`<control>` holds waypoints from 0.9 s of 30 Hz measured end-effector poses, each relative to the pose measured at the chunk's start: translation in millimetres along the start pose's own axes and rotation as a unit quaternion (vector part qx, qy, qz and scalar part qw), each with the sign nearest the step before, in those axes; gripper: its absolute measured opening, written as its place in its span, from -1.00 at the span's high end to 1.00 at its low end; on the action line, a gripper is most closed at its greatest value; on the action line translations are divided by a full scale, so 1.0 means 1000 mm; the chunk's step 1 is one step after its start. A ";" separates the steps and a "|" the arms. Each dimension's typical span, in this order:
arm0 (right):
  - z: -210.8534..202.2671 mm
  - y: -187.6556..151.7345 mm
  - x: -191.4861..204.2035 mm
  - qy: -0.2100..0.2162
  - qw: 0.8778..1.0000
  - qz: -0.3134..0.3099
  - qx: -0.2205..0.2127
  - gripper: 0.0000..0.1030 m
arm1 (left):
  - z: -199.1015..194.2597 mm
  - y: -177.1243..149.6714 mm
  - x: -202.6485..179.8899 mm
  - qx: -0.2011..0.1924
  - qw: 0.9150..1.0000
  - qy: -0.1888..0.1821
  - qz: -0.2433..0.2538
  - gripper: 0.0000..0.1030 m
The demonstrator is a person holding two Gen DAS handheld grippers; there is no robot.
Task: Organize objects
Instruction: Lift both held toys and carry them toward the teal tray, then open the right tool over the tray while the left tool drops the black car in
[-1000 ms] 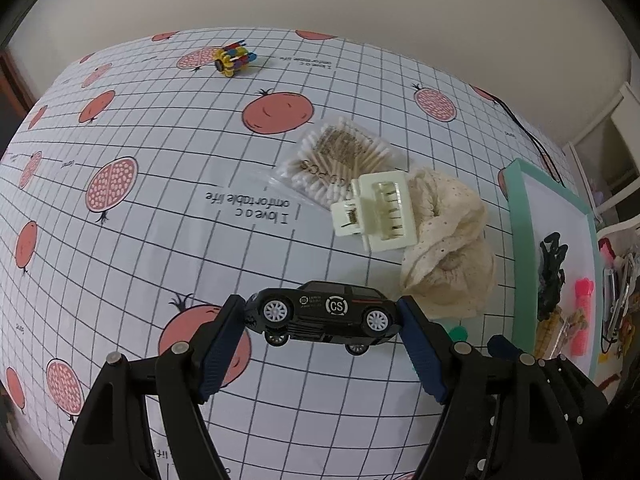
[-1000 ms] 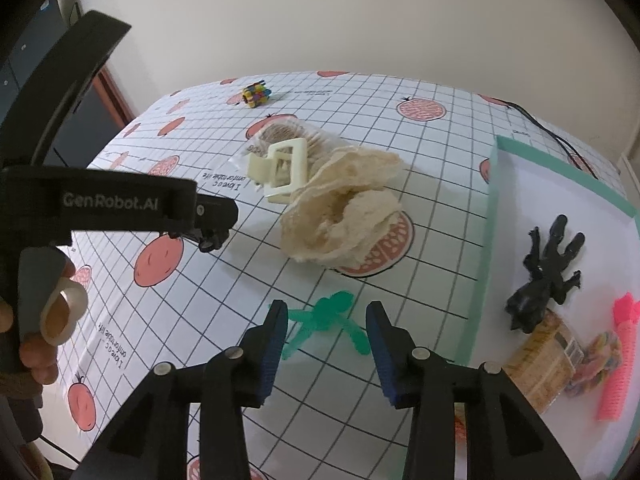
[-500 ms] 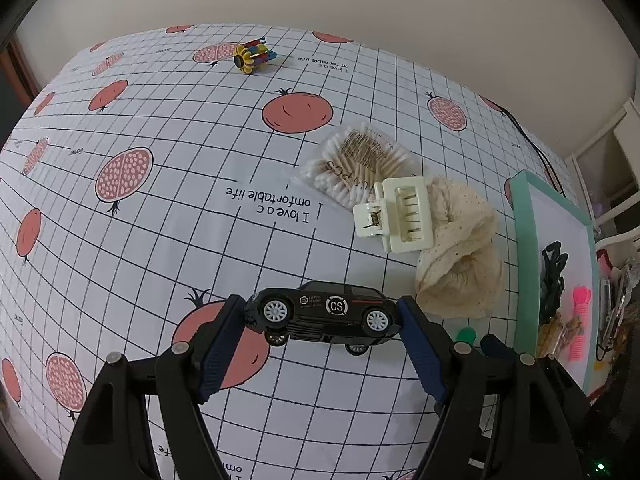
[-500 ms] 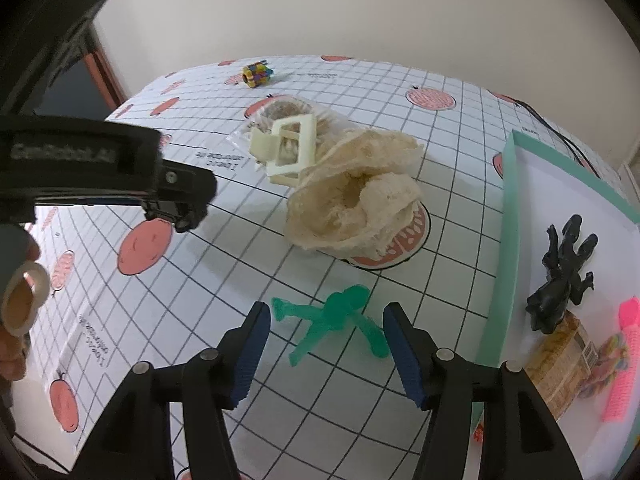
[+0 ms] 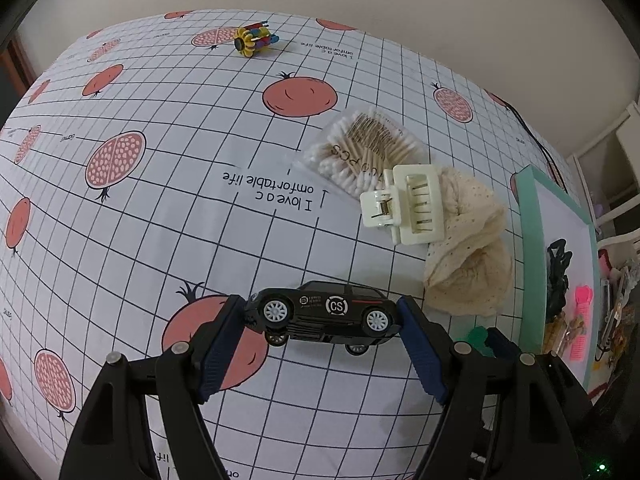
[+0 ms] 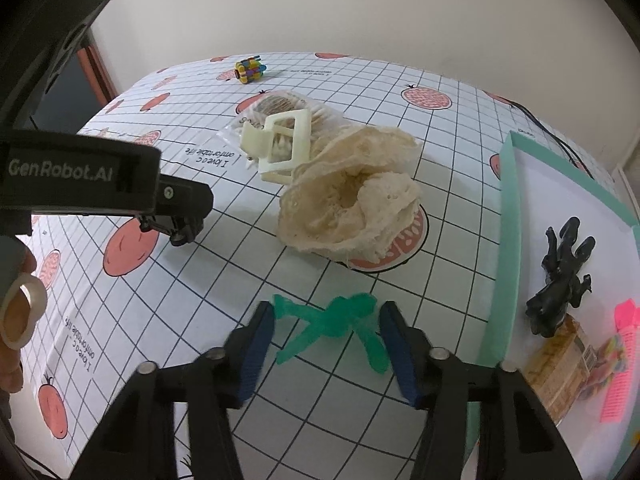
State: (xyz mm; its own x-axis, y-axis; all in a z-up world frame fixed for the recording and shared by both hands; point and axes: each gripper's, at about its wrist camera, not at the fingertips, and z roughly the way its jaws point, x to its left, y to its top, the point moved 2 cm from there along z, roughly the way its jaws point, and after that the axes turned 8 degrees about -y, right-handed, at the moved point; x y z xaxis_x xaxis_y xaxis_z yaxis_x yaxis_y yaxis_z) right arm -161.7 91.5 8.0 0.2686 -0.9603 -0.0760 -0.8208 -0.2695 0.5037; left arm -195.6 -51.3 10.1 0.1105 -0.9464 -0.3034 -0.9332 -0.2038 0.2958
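Black toy car (image 5: 324, 314) clamped in left gripper (image 5: 322, 316); right gripper (image 6: 326, 322) spread wide around green figure (image 6: 336, 326); tray (image 6: 508, 216) part-filled, clutter remaining centre frame.

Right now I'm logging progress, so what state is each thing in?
Left tool: shut on the toy car, held off the cloth.
Right tool: open, straddling the green figure.
Green figure: lying flat.
Hair claw: shut.
Swab bag: lying flat.
Tray: partly filled.
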 end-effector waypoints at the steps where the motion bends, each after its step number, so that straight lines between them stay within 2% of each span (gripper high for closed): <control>1: 0.000 0.000 0.000 0.002 1.000 0.001 0.001 -0.05 | 0.000 0.000 0.000 -0.001 1.000 0.000 -0.001 -0.51; 7: -0.004 0.000 -0.001 0.011 1.000 0.003 0.003 -0.03 | -0.002 0.001 -0.002 -0.003 1.000 0.002 0.002 -0.51; 16: -0.032 0.010 -0.015 0.005 0.999 0.023 -0.035 -0.03 | -0.020 0.006 -0.011 -0.026 1.000 0.007 0.004 -0.51; 21: -0.052 0.017 -0.038 -0.011 0.997 0.049 -0.061 -0.03 | -0.037 0.009 -0.025 -0.054 0.998 0.007 0.013 -0.51; 27: -0.076 0.018 -0.078 -0.051 0.991 0.084 -0.089 -0.03 | -0.050 0.011 -0.049 -0.081 0.996 -0.014 0.024 -0.51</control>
State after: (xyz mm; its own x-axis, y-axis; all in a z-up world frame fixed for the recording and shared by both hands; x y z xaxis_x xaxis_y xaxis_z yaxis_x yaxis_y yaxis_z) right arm -158.9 167.6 88.3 0.0757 -0.9953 -0.0596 -0.7459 -0.0962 0.6591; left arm -194.0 -19.7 73.9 0.0553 -0.9494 -0.3091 -0.8695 -0.1980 0.4524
